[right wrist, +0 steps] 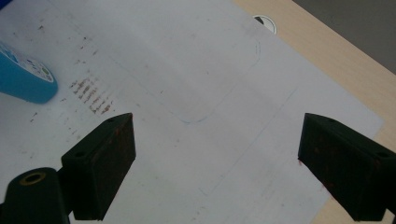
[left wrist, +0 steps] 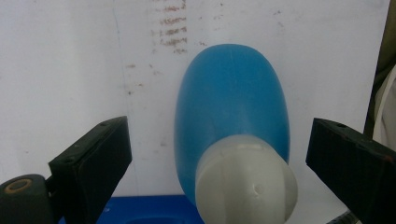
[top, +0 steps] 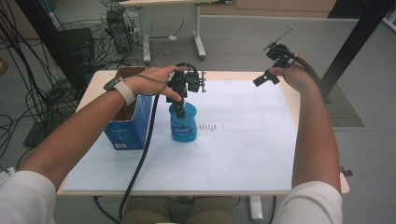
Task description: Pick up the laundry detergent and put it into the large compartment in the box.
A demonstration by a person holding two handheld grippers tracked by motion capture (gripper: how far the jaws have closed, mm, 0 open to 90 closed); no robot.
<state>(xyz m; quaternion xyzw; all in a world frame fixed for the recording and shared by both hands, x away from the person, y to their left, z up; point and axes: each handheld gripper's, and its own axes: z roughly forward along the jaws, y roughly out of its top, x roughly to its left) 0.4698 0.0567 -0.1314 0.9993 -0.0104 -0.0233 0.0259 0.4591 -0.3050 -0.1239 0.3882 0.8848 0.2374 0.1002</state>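
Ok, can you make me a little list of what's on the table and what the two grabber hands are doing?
table cover: white sheet with brown smudges
bottle: blue bottle with a white cap, standing upright
box: open blue box, left of the bottle
left gripper: above the bottle's top, jaws open on either side of the cap, not touching it
right gripper: held up over the far right corner, jaws open, holding nothing

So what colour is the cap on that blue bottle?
White cap, clearest in the left gripper view.
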